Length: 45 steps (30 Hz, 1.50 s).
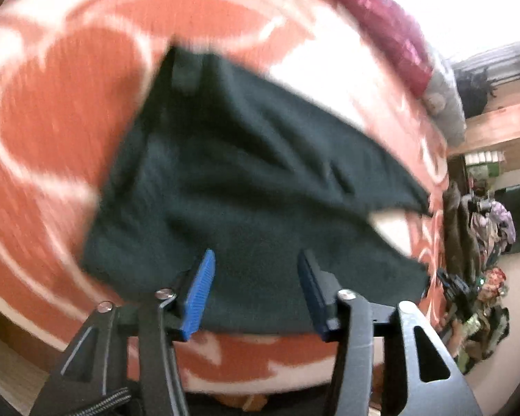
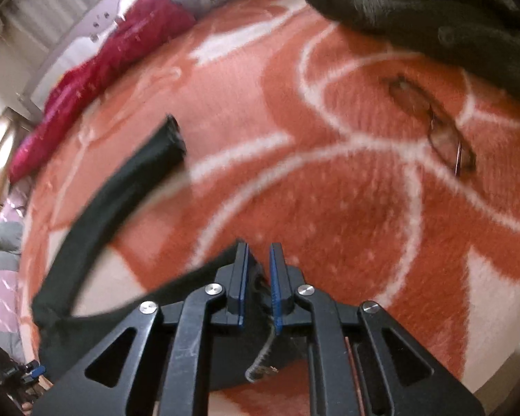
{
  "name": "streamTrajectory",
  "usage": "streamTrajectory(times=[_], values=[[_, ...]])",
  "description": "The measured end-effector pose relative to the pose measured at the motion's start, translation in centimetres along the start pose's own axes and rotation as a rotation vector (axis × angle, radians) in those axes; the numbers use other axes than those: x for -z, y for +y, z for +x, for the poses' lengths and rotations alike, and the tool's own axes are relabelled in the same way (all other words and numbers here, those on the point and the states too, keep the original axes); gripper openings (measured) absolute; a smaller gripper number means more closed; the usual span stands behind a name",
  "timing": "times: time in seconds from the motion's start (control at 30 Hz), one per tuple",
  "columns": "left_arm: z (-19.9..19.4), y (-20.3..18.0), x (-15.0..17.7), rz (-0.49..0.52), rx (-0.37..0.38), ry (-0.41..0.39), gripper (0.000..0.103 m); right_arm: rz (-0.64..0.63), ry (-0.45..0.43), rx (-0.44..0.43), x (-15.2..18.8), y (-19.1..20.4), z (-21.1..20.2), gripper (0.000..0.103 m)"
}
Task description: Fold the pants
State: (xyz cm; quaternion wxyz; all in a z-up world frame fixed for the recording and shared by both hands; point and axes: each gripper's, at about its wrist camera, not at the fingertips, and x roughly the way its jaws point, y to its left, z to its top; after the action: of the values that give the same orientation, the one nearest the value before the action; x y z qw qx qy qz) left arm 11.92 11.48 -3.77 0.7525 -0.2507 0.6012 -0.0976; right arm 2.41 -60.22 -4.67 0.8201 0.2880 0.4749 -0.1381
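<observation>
below the left gripper (image 1: 256,260) lie the dark green-black fabric pants (image 1: 246,180), spread in a rough folded slab over the orange and white patterned blanket (image 1: 52,111). that gripper's blue-padded fingers (image 1: 201,294) stand apart, one to each side, above the near edge of the cloth; whether the tips touch it is not clear through the blur, and nothing is pinched between the pads. one corner of the garment trails off to the right, toward the blanket's edge. a crimson quilted cover (image 1: 381,24) lies along the far side of the blanket, and a heap of mixed clothes (image 1: 481,291) sits on the floor at the right.

the right wrist view looks along the right gripper (image 2: 260,267), whose blue pads are drawn nearly together with a fold of the dark cloth clamped between them near their base; a thin grey drawstring (image 2: 263,353) dangles beneath. from the clamp a long dark strip of the same garment (image 2: 111,187) curves away to the left and up across the blanket, its end lifted and blurred. a separate dark knitted garment (image 2: 433,10) lies at the upper right, and a worn brownish patch (image 2: 429,118) marks the blanket between.
</observation>
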Motion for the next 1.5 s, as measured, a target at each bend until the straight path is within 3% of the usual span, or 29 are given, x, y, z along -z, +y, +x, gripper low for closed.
streamTrajectory(times=[0.07, 0.1, 0.13, 0.17, 0.23, 0.33, 0.43, 0.53, 0.63, 0.77, 0.9, 0.93, 1.0, 1.03, 1.07, 1.1, 1.13, 1.2, 1.27, 1.5], values=[[-1.3, -0.2, -2.7, -0.015, -0.009, -0.059, 0.079, -0.025, -0.014, -0.003, -1.4, 1.1, -0.4, 0.016], [-1.6, -0.2, -3.9, -0.024, -0.015, -0.072, 0.080, -0.029, -0.017, -0.006, -2.0, 1.7, -0.3, 0.018], [-1.6, -0.2, -5.2, -0.038, -0.024, -0.078, 0.080, -0.030, -0.017, -0.020, -2.7, 2.5, 0.1, 0.028], [-1.3, -0.3, -6.7, -0.053, -0.026, -0.074, 0.080, -0.029, -0.016, -0.027, -3.1, 3.0, 0.4, 0.050], [0.0, -0.1, -9.7, -0.101, -0.035, -0.047, 0.080, -0.032, -0.022, -0.040, -4.3, 4.8, 1.3, 0.072], [1.9, 0.5, -12.6, -0.132, -0.075, -0.018, 0.080, -0.047, -0.035, -0.091, -6.7, 7.7, 3.3, 0.072], [3.7, 1.4, -14.7, -0.154, -0.106, 0.013, 0.080, -0.038, 0.009, -0.115, -9.0, 9.2, 5.9, 0.072], [4.4, 2.7, -16.3, -0.167, -0.126, 0.017, 0.080, -0.061, 0.069, -0.088, -11.4, 11.0, 9.8, 0.072], [4.6, 4.3, -17.4, -0.194, -0.145, 0.014, 0.080, -0.094, 0.075, -0.055, -12.7, 12.4, 12.6, 0.072], [5.9, 6.1, -18.5, -0.258, -0.143, 0.039, 0.080, -0.121, 0.131, -0.066, -13.4, 13.3, 15.7, 0.072], [8.9, 6.1, -18.7, -0.245, -0.151, 0.108, 0.080, -0.203, 0.171, -0.039, -12.6, 14.4, 17.3, 0.072], [9.3, 5.6, -18.6, -0.231, -0.168, 0.104, 0.081, -0.229, 0.167, -0.023, -12.3, 14.7, 17.4, 0.072], [9.4, 4.5, -18.6, -0.191, -0.168, 0.074, 0.075, -0.269, 0.150, 0.008, -11.9, 15.1, 17.2, 0.055], [9.2, 3.8, -18.6, -0.163, -0.169, 0.057, 0.060, -0.298, 0.142, 0.036, -11.7, 15.3, 17.1, 0.026], [9.0, 3.0, -18.5, -0.130, -0.172, 0.047, 0.032, -0.322, 0.139, 0.057, -11.6, 15.5, 17.0, 0.015], [9.1, 2.4, -18.3, -0.095, -0.185, 0.052, 0.024, -0.341, 0.132, 0.070, -11.4, 15.6, 16.7, 0.015], [9.0, 1.9, -18.0, -0.064, -0.209, 0.047, 0.008, -0.352, 0.116, 0.079, -11.3, 15.7, 16.3, 0.014], [8.3, -0.1, -17.1, 0.045, -0.314, -0.010, 0.008, -0.359, 0.077, 0.095, -11.0, 15.9, 15.1, 0.012], [6.9, -1.8, -16.0, 0.109, -0.364, -0.081, 0.008, -0.352, 0.038, 0.096, -10.8, 16.1, 13.8, 0.012], [0.1, -4.4, -10.0, 0.196, -0.323, -0.284, 0.008, -0.336, -0.093, 0.039, -8.8, 14.7, 6.0, 0.012]])
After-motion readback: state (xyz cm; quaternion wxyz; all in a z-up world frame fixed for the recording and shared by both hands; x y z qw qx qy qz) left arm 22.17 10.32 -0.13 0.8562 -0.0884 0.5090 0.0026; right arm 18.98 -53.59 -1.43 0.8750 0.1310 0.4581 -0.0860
